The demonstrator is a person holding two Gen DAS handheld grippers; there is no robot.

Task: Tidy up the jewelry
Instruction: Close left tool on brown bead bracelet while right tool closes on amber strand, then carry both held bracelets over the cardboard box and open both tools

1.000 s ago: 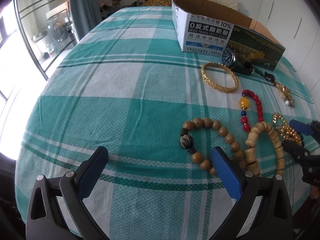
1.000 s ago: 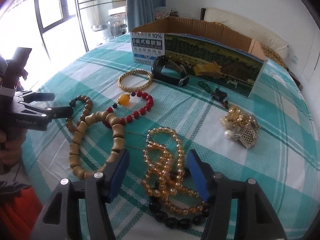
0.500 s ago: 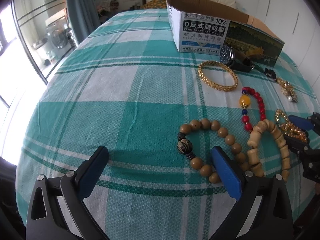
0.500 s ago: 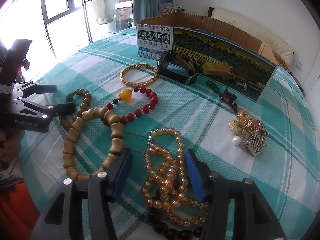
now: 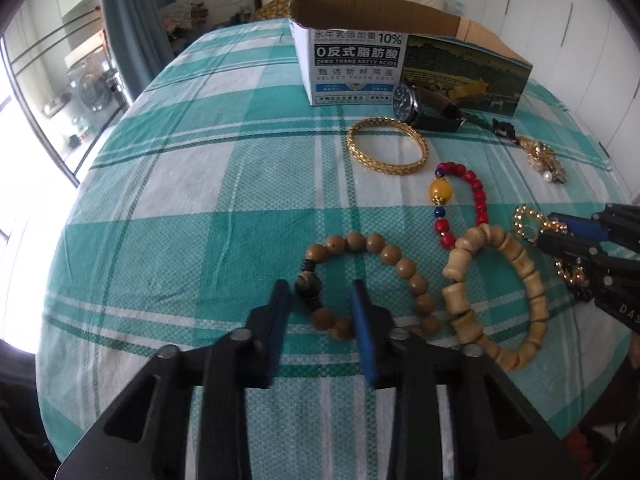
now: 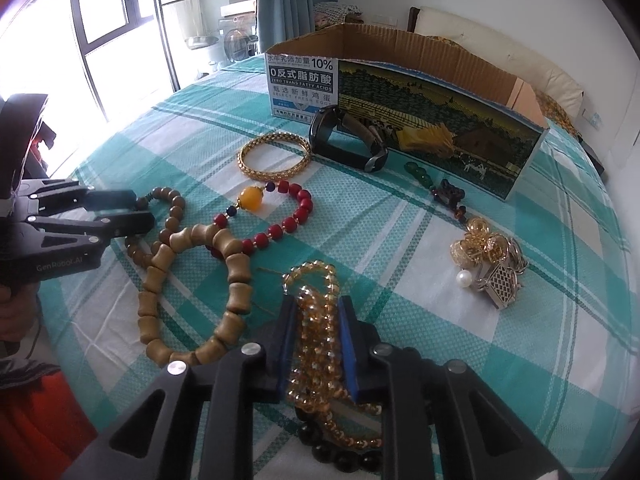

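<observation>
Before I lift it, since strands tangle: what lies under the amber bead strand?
Under the amber bead strand, black round beads poke out at its near end. The right gripper hides whether they join.

We have drawn both pairs of jaws in from wide apart: the left gripper (image 5: 320, 300) now closes around the dark bead of the round-bead wooden bracelet (image 5: 400, 258), and the right gripper (image 6: 318, 320) now pinches the amber bead strand (image 6: 316, 296) between its blue pads (image 6: 347, 344)
</observation>
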